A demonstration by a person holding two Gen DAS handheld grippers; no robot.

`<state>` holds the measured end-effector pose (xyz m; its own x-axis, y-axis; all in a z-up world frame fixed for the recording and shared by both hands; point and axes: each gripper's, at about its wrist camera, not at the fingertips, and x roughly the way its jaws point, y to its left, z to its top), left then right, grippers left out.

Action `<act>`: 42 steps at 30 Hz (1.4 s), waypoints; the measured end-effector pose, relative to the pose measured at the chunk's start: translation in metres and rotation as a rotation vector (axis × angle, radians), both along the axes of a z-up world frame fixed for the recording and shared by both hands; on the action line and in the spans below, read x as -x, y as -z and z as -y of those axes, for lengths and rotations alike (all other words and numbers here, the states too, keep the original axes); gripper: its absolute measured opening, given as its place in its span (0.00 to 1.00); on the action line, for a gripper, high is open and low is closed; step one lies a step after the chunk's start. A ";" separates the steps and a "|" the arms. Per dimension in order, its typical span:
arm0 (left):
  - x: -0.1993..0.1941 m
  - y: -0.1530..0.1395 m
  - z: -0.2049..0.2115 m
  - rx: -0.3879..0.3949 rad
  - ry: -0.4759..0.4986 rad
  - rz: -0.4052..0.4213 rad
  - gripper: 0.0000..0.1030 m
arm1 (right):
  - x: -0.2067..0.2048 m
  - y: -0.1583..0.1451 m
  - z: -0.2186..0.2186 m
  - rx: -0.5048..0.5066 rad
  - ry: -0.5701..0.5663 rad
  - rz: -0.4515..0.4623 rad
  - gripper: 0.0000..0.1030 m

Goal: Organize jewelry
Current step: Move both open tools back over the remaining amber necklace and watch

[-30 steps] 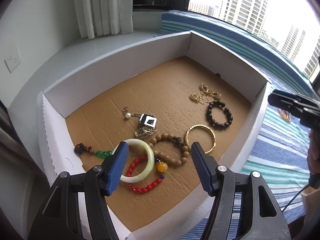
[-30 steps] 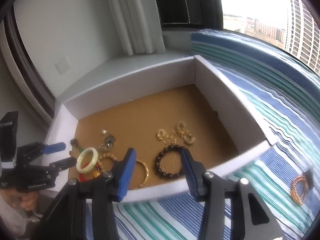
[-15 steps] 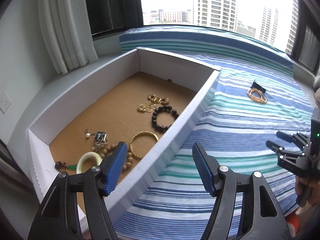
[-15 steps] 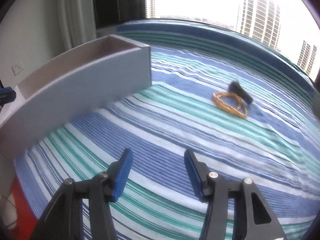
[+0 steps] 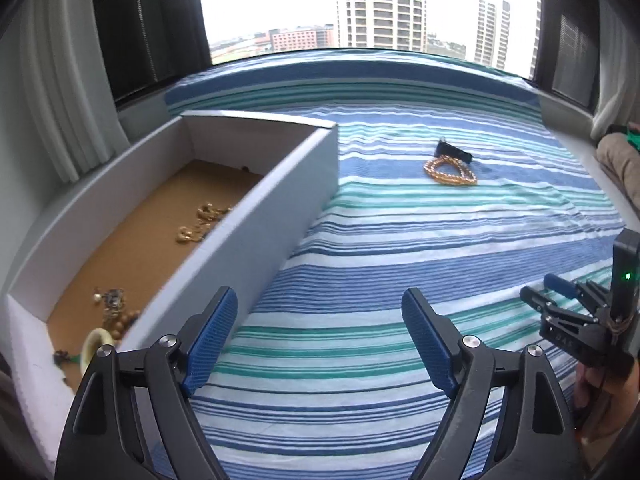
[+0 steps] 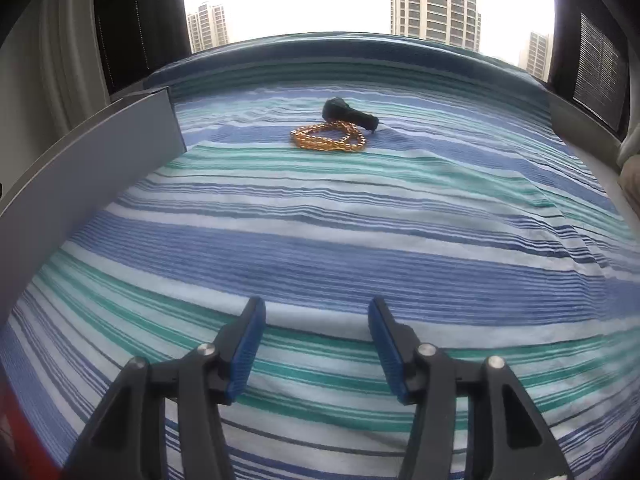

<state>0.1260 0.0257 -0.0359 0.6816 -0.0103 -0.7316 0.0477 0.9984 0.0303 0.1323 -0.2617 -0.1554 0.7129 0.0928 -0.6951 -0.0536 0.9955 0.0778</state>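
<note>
A gold bead necklace (image 6: 328,141) lies on the striped cloth, touching a small black object (image 6: 350,113) behind it; both also show in the left wrist view, necklace (image 5: 450,170) and black object (image 5: 454,149). A white cardboard box (image 5: 276,196) at the left holds several pieces of jewelry, among them gold earrings (image 5: 200,222) and a pale jade bangle (image 5: 96,344). My left gripper (image 5: 320,336) is open and empty above the cloth beside the box. My right gripper (image 6: 316,340) is open and empty, low over the cloth, well short of the necklace; it also shows in the left wrist view (image 5: 550,290).
The blue, green and white striped cloth (image 6: 360,240) covers a window ledge. The box wall (image 6: 80,176) stands at the left of the right wrist view. Curtains (image 5: 52,92) hang at the left, a window is behind, and a beige bundle (image 5: 620,160) lies at the far right.
Both grippers have swung right, away from the box interior and out over the striped cloth. The necklace now lies ahead of both. Both stayed open and empty.
</note>
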 end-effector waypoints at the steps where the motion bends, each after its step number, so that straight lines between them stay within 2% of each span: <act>1: -0.003 0.010 0.005 0.020 0.025 -0.007 0.83 | 0.000 0.000 0.003 -0.016 0.007 0.004 0.53; 5: -0.017 0.049 0.024 0.068 0.095 -0.043 0.83 | -0.003 0.001 0.010 -0.041 0.036 -0.001 0.53; 10: -0.032 0.082 0.037 0.063 0.124 -0.065 0.83 | -0.004 0.004 0.017 -0.068 0.060 -0.015 0.53; 13: -0.039 0.095 0.037 0.071 0.119 -0.094 0.83 | -0.004 0.004 0.014 -0.050 0.057 -0.019 0.55; 17: -0.040 0.094 0.036 0.089 0.127 -0.091 0.83 | -0.005 0.005 0.008 -0.020 0.044 -0.026 0.60; 19: -0.041 0.096 0.038 0.082 0.133 -0.100 0.94 | -0.006 0.005 0.008 -0.017 0.039 -0.028 0.62; 21: -0.043 0.099 0.045 0.055 0.153 -0.118 0.99 | -0.005 0.005 0.008 -0.019 0.039 -0.027 0.63; 23: -0.042 0.100 0.050 0.019 0.161 -0.121 1.00 | -0.005 0.005 0.008 -0.024 0.038 -0.027 0.63; 31: -0.043 0.101 0.047 0.031 0.159 -0.122 1.00 | -0.007 0.006 0.003 -0.002 0.028 -0.034 0.68; 42: -0.042 0.101 0.048 0.028 0.158 -0.121 0.99 | -0.006 0.006 0.004 -0.009 0.026 -0.034 0.69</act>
